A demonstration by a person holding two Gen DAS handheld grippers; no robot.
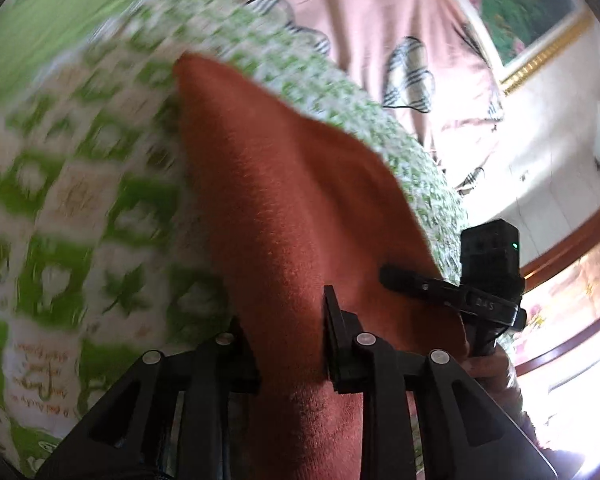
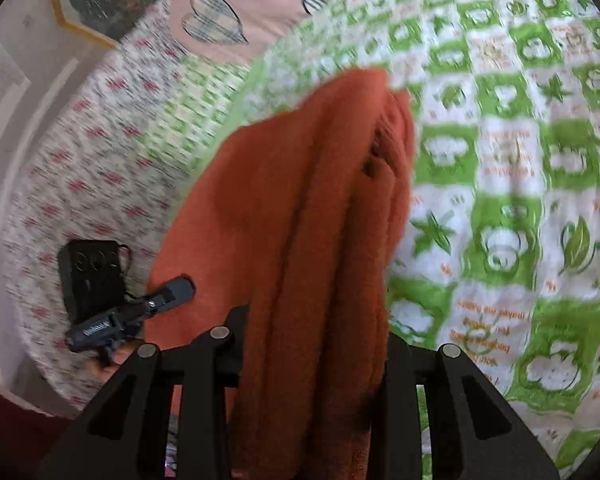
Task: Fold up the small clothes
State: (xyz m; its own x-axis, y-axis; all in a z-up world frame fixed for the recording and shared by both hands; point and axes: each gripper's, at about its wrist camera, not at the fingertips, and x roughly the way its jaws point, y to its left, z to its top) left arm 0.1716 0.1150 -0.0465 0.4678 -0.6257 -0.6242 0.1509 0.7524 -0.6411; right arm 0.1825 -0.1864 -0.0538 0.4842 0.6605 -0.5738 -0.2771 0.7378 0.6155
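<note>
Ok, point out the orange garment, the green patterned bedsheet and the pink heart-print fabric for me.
orange garment (image 2: 300, 216): right wrist view, middle of the hanging folds.
green patterned bedsheet (image 2: 500, 200): right wrist view, a bare checked patch.
pink heart-print fabric (image 1: 364, 12): left wrist view, plain pink area.

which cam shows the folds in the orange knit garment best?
Right wrist. The rust-orange knitted garment hangs bunched in several lengthwise folds between the right tongs, less blurred. The left wrist view shows the garment as one smooth flat panel, gripped by the left tongs, over the blurred green-and-white patterned bedspread.
</note>
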